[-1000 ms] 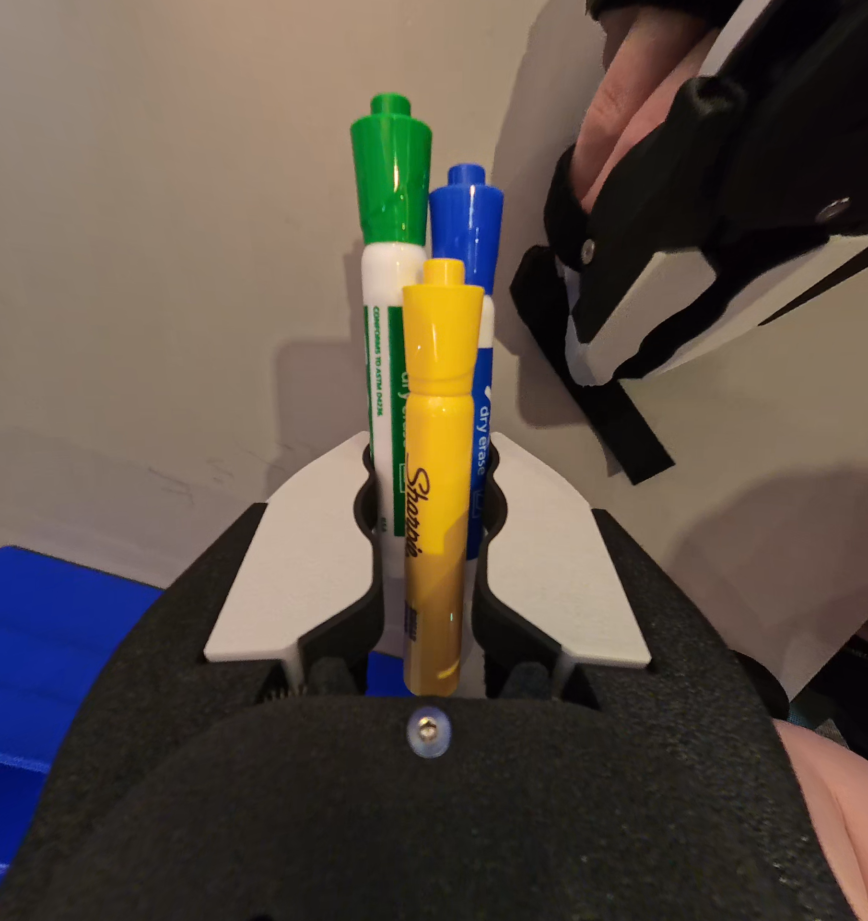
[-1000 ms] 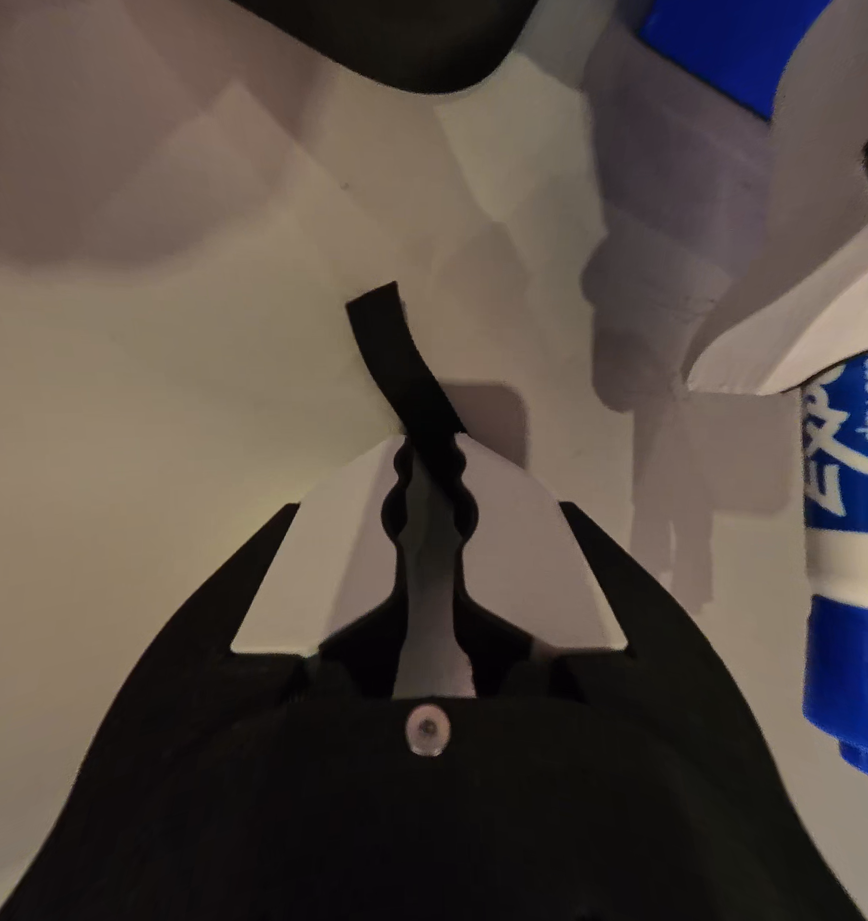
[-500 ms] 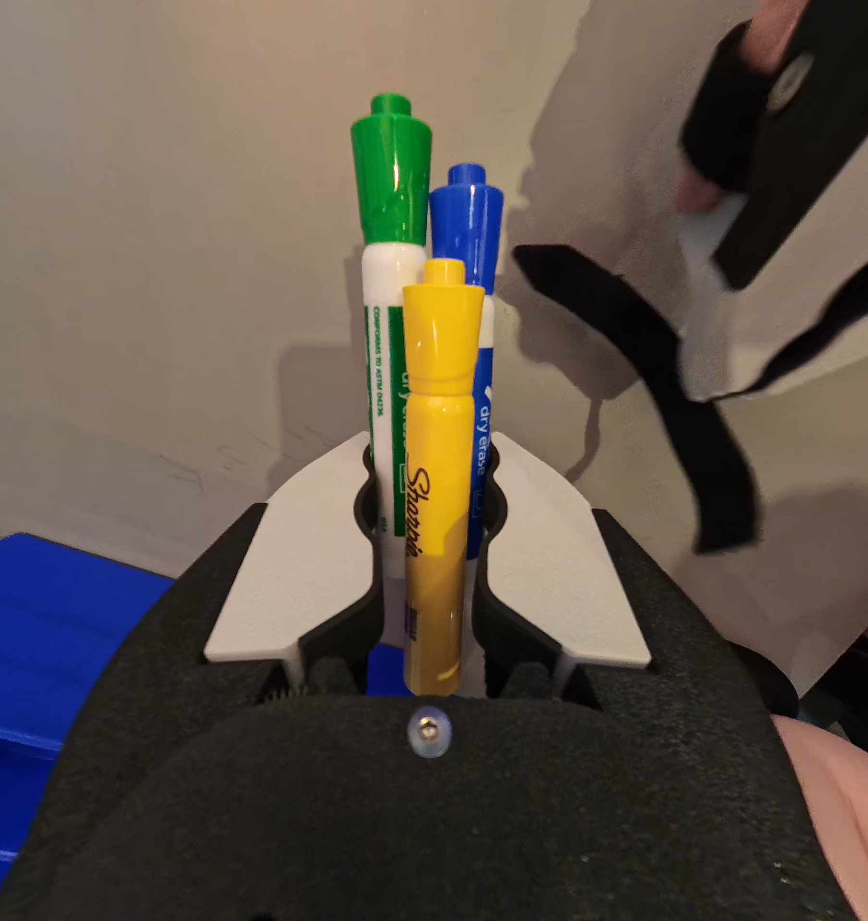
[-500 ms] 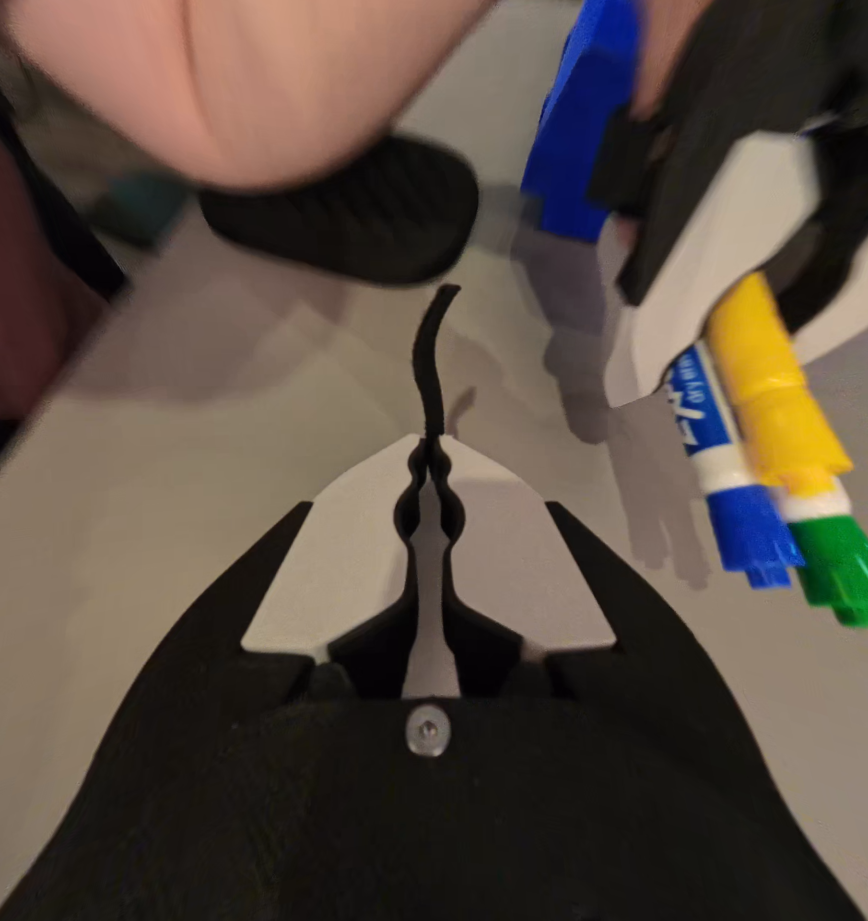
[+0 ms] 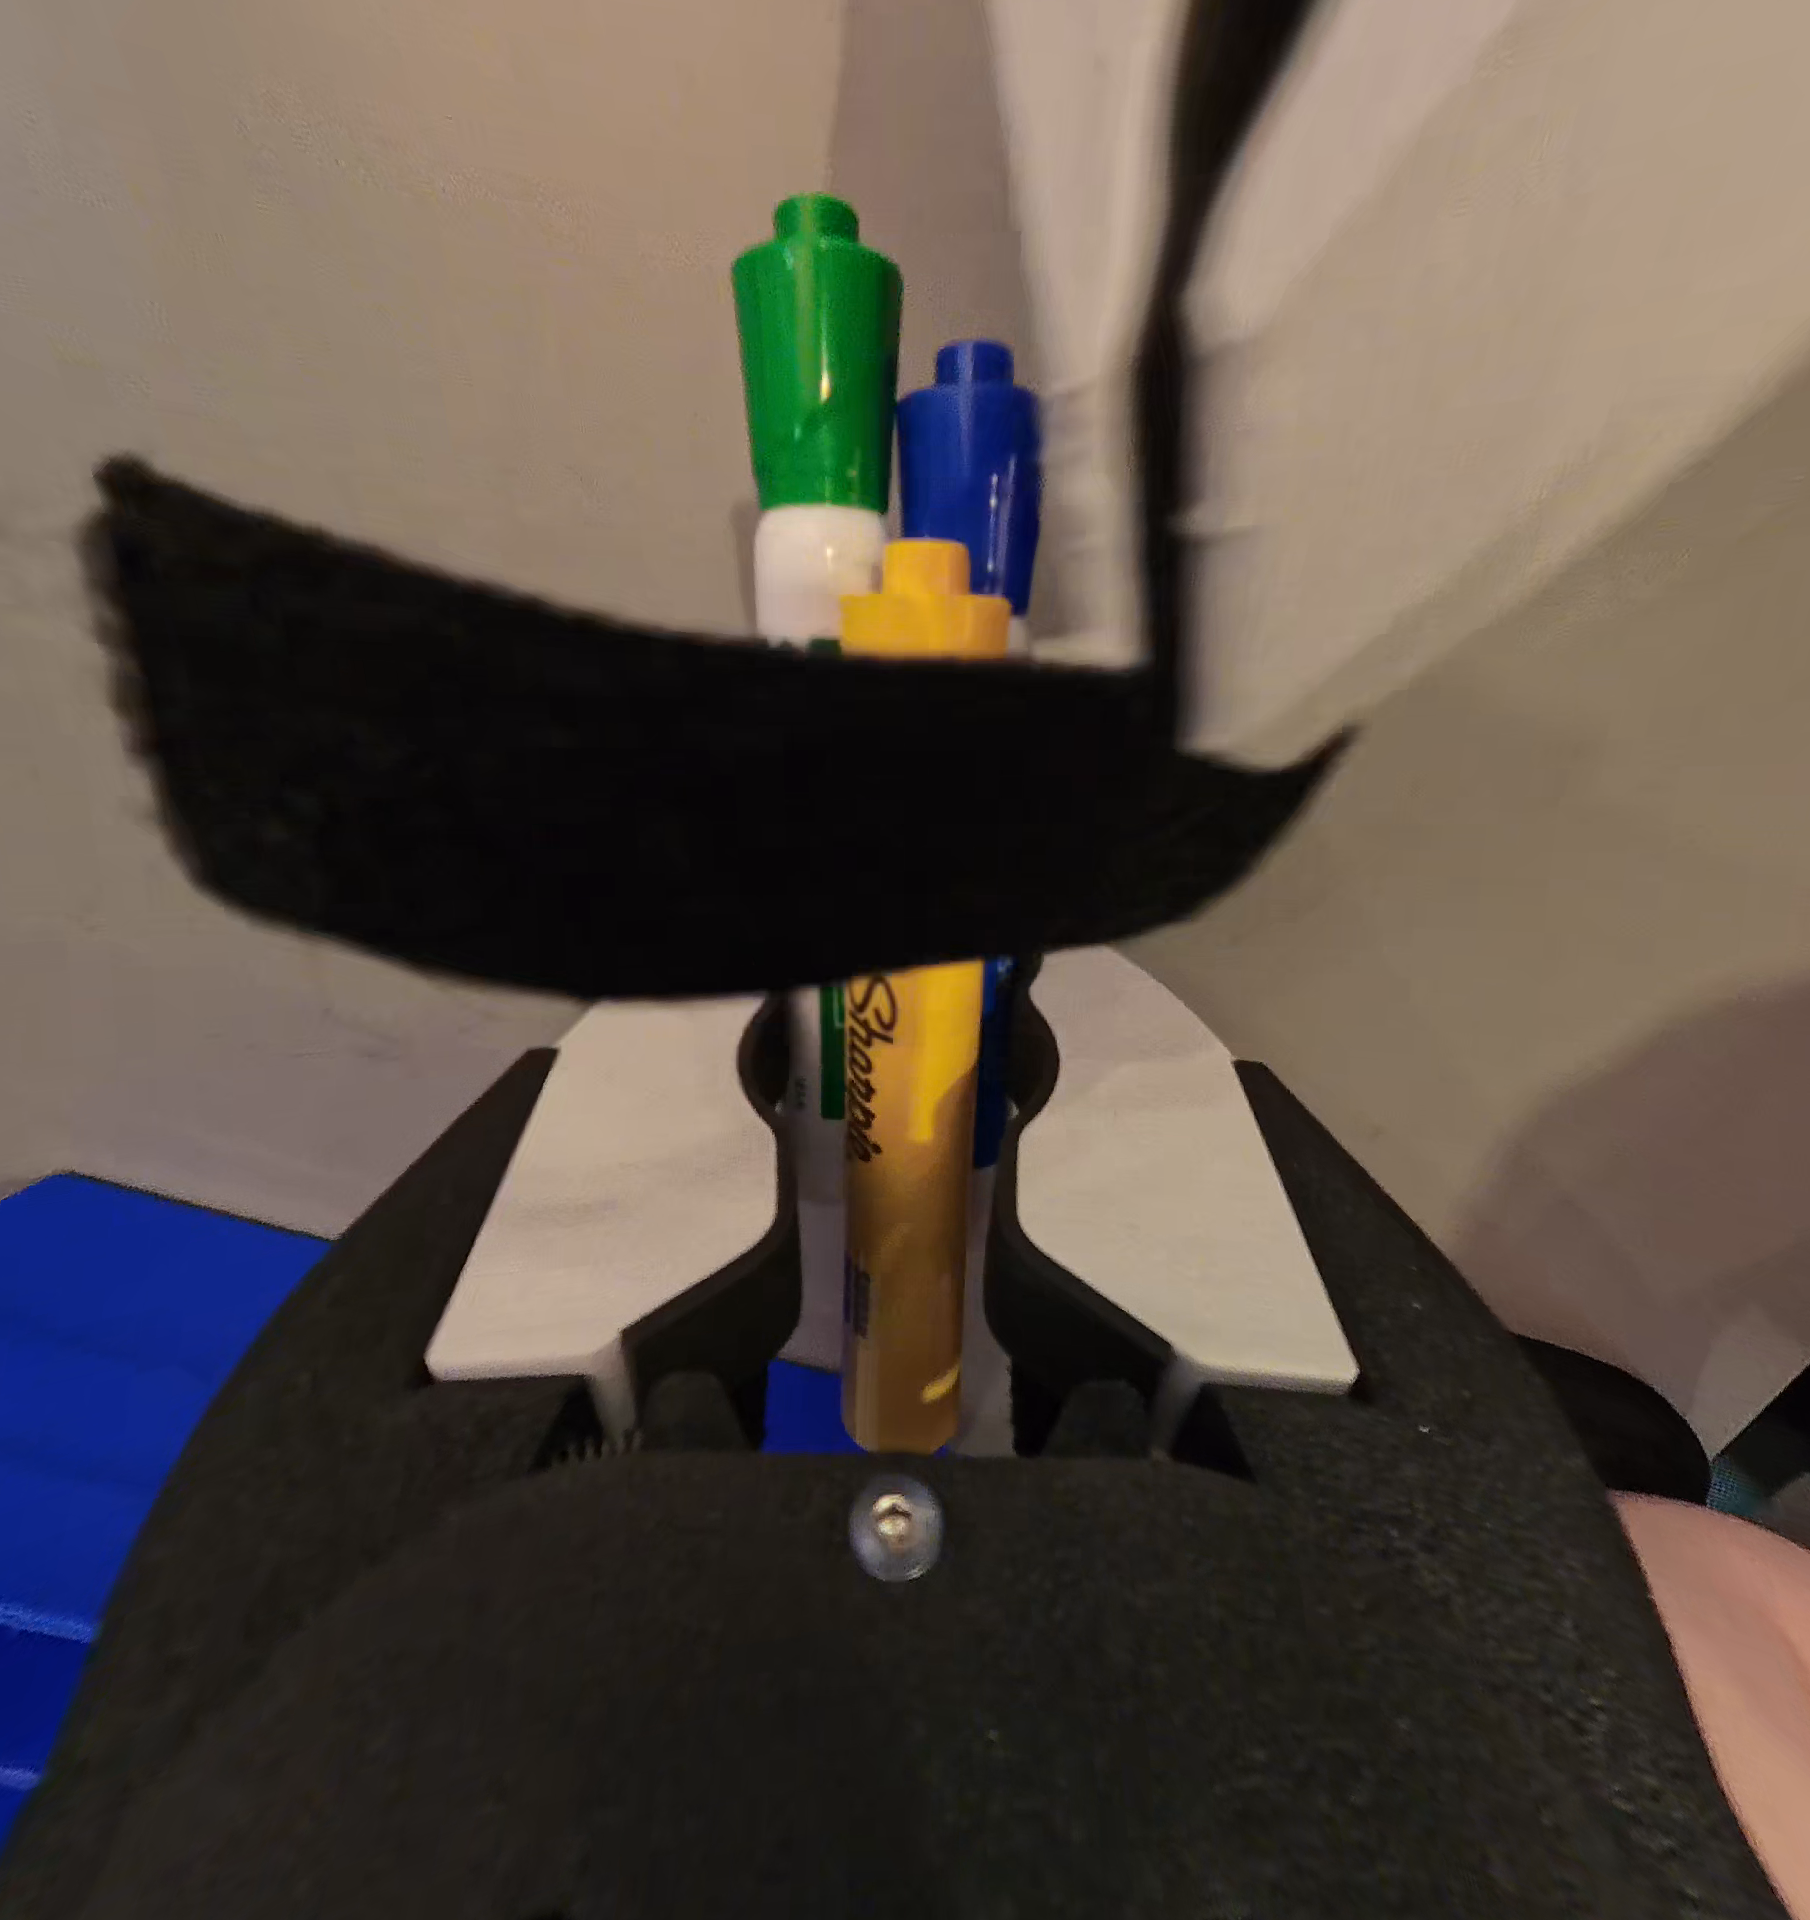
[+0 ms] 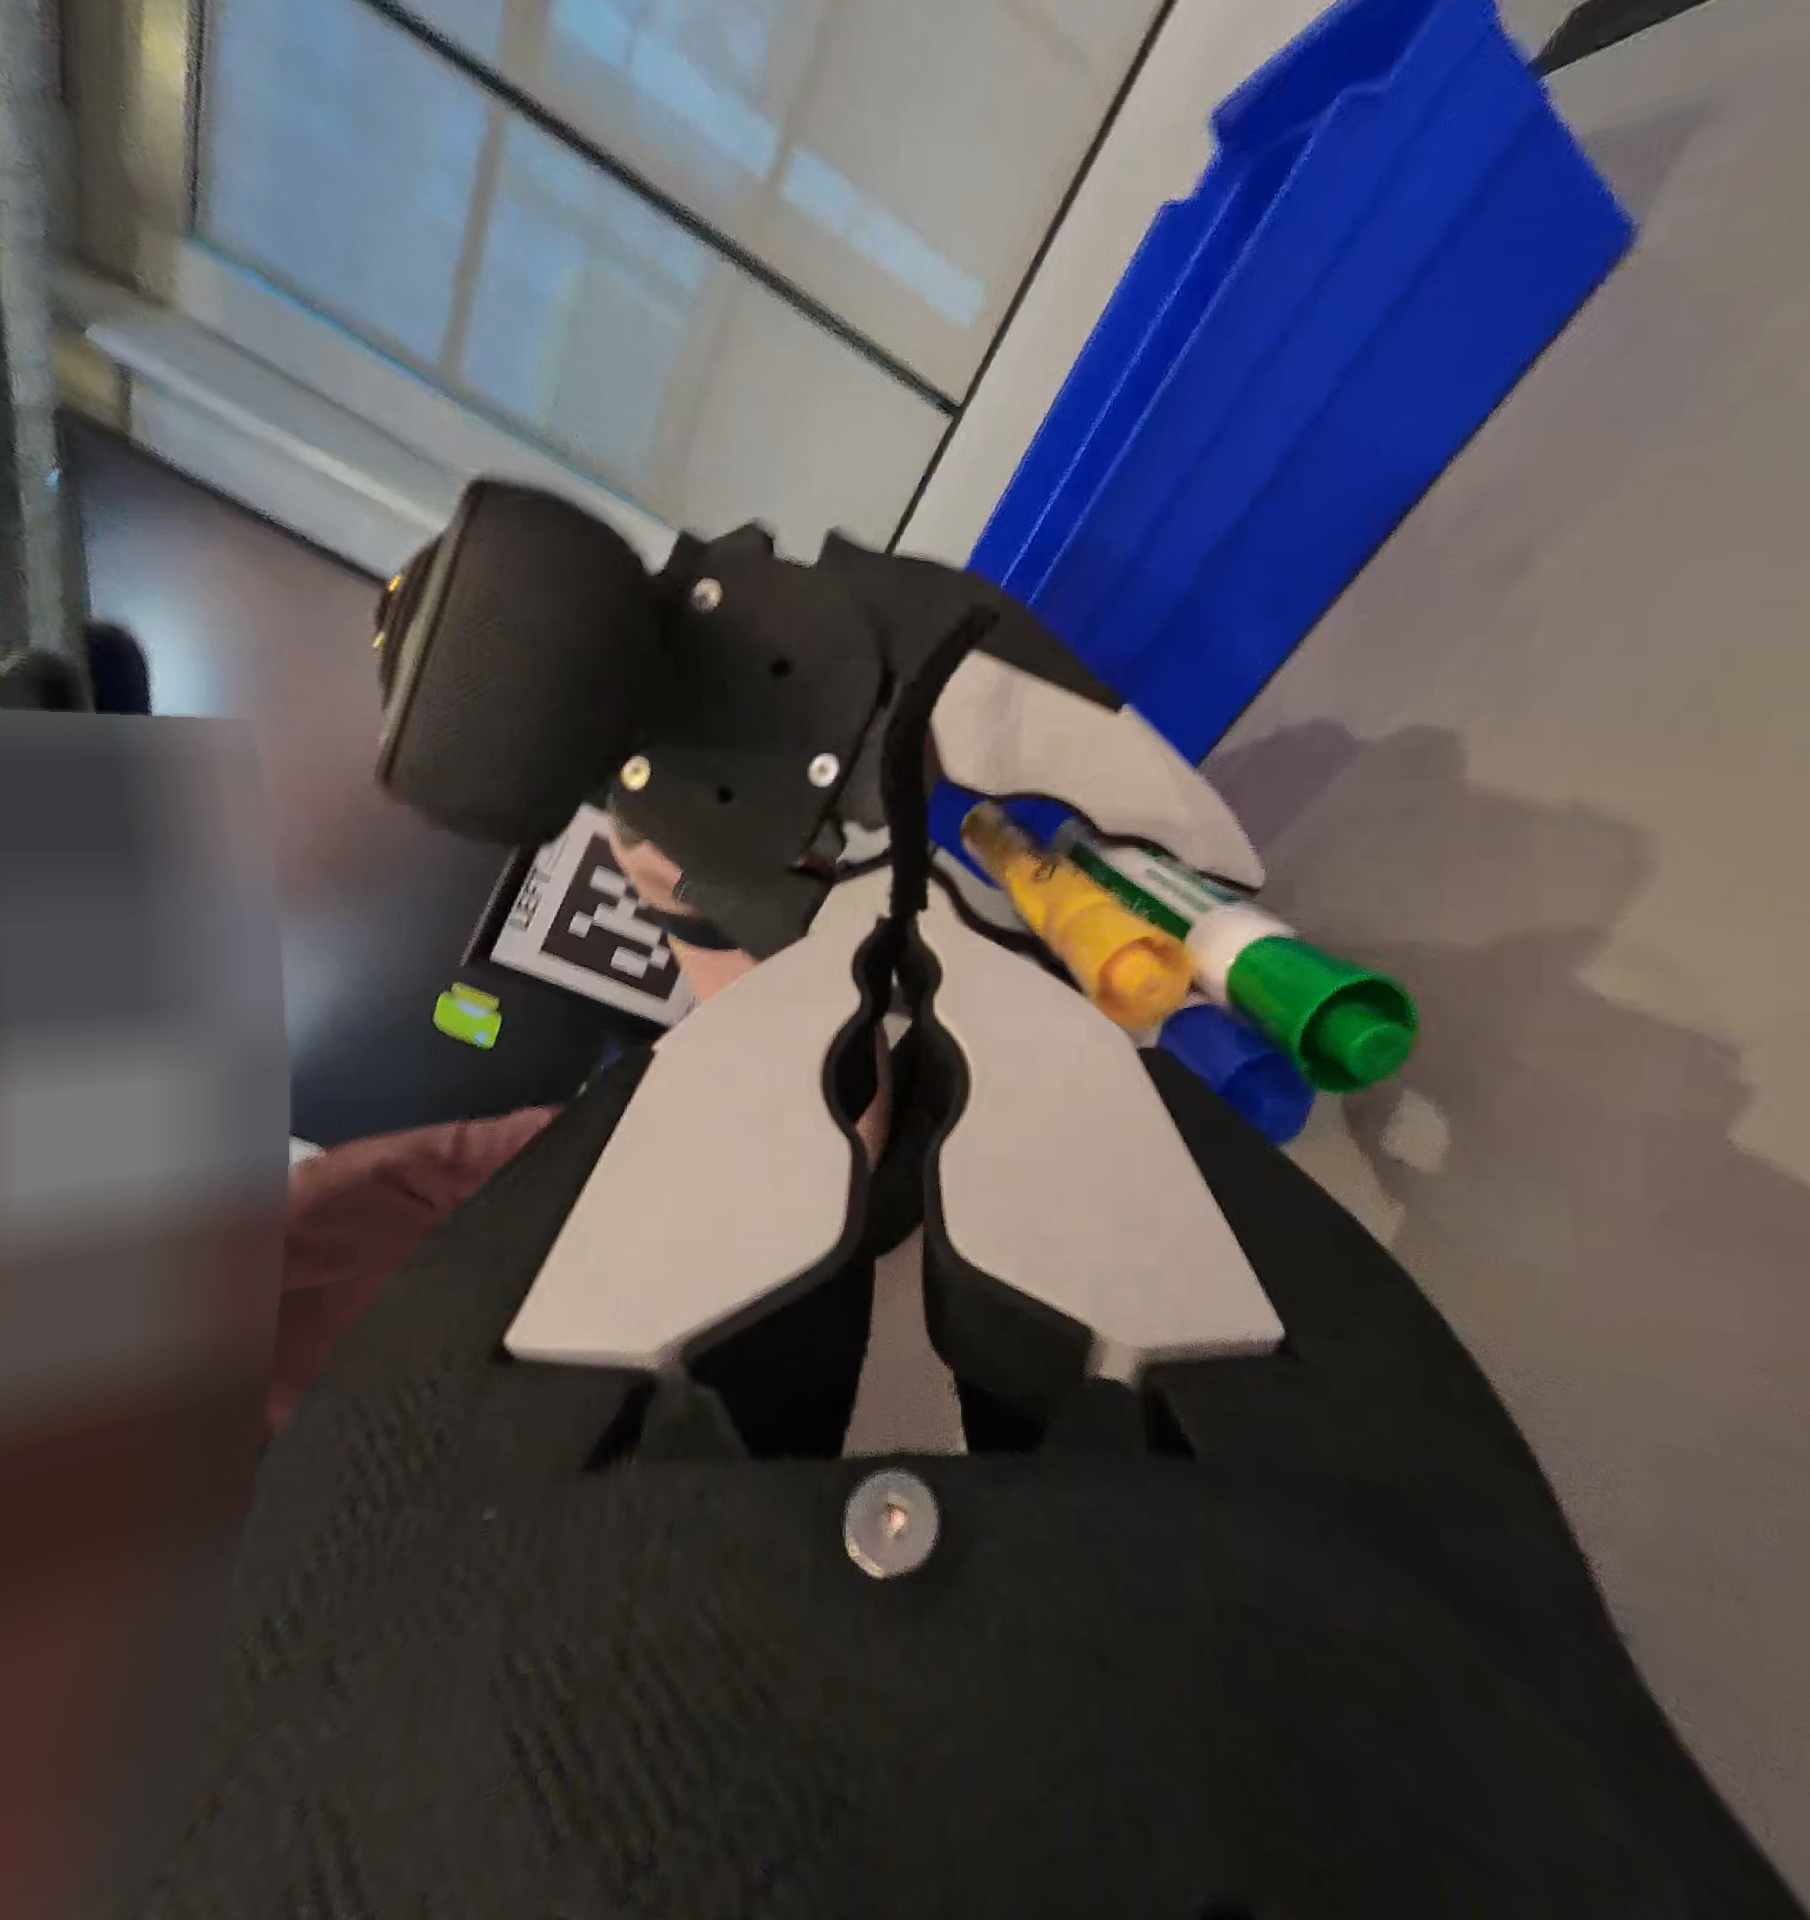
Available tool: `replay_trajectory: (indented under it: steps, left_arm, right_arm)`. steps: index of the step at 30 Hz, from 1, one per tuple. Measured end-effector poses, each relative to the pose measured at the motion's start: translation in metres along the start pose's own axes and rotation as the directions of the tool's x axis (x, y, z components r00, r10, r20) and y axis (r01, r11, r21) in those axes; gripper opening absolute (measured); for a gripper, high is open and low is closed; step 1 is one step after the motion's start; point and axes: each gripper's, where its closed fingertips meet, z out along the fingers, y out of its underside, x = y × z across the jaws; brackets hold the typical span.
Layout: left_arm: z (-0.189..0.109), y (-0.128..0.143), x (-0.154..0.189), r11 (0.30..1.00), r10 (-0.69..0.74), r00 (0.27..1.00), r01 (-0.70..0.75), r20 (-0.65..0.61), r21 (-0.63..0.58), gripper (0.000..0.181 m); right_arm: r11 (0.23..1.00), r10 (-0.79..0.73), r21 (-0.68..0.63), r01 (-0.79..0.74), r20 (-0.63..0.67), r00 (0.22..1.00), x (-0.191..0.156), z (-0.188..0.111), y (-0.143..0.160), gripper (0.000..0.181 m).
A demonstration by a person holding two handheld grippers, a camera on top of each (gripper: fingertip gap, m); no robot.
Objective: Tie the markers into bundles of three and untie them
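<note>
Left gripper [image 5: 896, 1049] clamped three markers: green [image 5: 816, 364], blue [image 5: 974, 468], yellow [image 5: 911, 1174]. Right gripper [image 6: 893, 940] pinched one black strap [image 5: 610, 800], crossing just before the markers. One blue bin [image 6: 1296, 343] stood near on the counter [image 6: 1659, 727].

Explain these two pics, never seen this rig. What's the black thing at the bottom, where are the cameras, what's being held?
No robot arm here: a person holds a two-finger gripper in each hand, each with a camera looking along its fingers. The black bulk below is that gripper's body. In the left wrist view, the left gripper clamps three markers: green, blue, yellow. A black strap crosses in front. In the right wrist view, the right gripper pinches that strap; beyond lie a blue bin and a pale table.
</note>
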Motion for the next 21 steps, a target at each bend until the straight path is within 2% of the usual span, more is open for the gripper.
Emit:
replay_trajectory:
  steps: [4, 6, 14, 21]
  left_arm:
    - [0.000, -0.003, 0.002, 1.000, 0.007, 1.000, -0.007, -0.003, 0.011, 0.038]
    - [0.000, -0.004, 0.001, 1.000, 0.004, 1.000, -0.004, -0.003, 0.016, 0.038]
    - [-0.002, -0.007, 0.001, 0.999, -0.016, 1.000, 0.016, -0.001, 0.032, 0.039]
    - [-0.007, -0.009, 0.001, 0.997, -0.036, 0.999, 0.036, -0.007, 0.065, 0.039]
  right_arm:
    - [0.998, 0.063, 0.019, -0.063, -0.021, 0.998, 0.001, 0.012, -0.009, 0.003]
    - [0.997, 0.070, -0.006, -0.071, -0.076, 0.995, 0.005, 0.017, -0.008, 0.003]
    - [0.992, 0.049, -0.101, -0.082, -0.293, 0.955, 0.020, 0.025, -0.007, 0.003]
    - [0.987, -0.024, -0.156, -0.032, -0.342, 0.939, 0.018, 0.026, -0.011, 0.011]
